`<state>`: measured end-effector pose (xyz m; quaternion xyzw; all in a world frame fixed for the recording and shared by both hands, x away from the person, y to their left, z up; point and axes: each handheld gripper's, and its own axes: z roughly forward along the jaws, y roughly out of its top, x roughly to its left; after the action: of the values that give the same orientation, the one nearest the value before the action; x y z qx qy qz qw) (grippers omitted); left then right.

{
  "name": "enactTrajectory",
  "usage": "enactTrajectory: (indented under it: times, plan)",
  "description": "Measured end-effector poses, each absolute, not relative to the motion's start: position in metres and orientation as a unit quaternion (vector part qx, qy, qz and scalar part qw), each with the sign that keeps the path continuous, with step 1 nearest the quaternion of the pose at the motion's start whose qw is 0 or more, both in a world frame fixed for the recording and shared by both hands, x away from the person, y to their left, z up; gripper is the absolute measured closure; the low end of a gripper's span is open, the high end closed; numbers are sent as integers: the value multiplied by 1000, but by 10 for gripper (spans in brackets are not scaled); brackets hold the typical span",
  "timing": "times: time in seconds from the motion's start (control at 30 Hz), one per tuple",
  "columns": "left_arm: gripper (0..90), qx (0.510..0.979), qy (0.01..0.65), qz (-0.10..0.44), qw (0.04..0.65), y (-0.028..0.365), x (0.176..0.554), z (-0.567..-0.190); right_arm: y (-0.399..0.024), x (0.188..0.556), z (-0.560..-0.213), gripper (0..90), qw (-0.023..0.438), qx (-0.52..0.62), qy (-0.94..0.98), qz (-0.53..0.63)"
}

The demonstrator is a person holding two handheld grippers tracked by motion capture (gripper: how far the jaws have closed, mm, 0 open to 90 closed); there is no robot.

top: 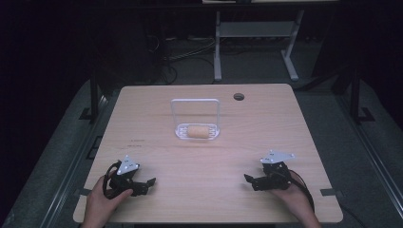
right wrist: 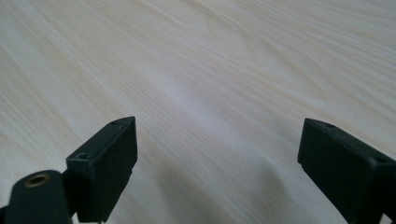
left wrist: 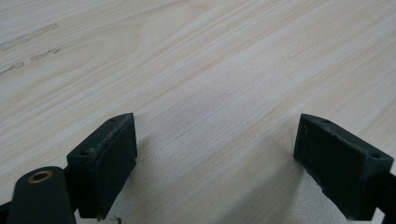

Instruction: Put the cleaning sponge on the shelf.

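Left gripper (top: 148, 183): we are holding it low at the table's near left corner, its jaws standing wide apart with bare wood between them and nothing gripped.
Right gripper (top: 249, 181): we are holding it low at the near right corner, its jaws also spread wide over bare wood and closing on nothing.
Facing: both sets of jaws are pointing inward toward each other, well apart across the near edge.
Bread roll (top: 198, 131): it is lying on its side in the clear tray, well ahead of both sets of fingers and roughly midway between them.
Clear tray (top: 181, 133): it is sitting near the table's middle, its tall wire-like handle (top: 195, 100) standing upright behind the roll.
Table (top: 204, 161): we are seeing pale wood grain running under both sets of fingers.
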<state>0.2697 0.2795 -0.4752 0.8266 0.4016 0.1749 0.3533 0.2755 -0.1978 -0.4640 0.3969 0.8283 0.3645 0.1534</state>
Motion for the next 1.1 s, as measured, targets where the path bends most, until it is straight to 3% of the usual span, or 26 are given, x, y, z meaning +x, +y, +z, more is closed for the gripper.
enactTrajectory:
  times: [0.67,1.1]
  plan:
    - [128,827,402,175,353,279,270,-475,-217,267,-478,111,180,420,824,336]
    - [128,827,402,175,353,279,270,-475,-222,268,-482,106,167,429,815,352]
